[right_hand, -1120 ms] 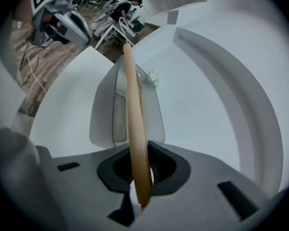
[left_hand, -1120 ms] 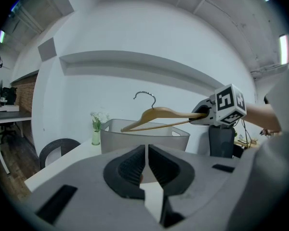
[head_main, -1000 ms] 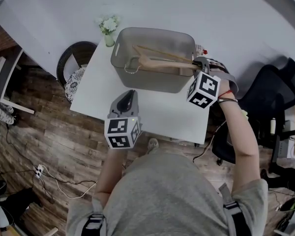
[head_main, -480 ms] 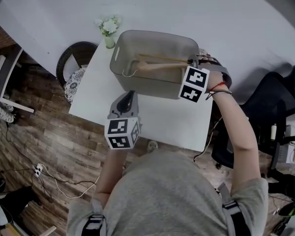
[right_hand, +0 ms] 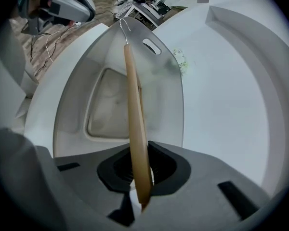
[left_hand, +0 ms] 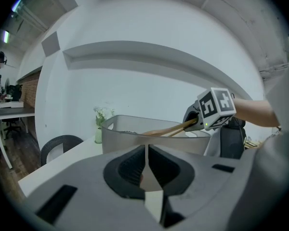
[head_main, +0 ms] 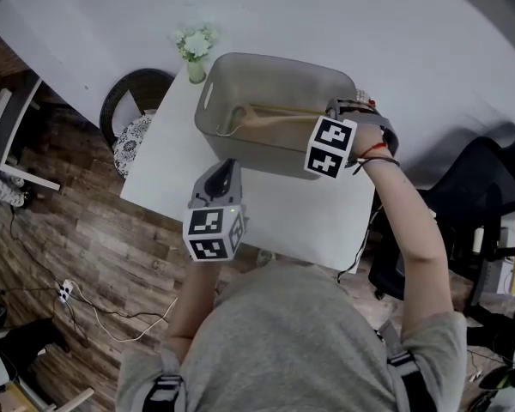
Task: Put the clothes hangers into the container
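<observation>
one slim tan wooden hanger (right_hand: 135,124)

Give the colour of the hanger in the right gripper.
The hanger is light tan wood; clearest in the right gripper view.

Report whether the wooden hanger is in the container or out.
Partly in: the hanger dips hook-first inside the container; the right gripper is shut on its other end at the rim.
</observation>
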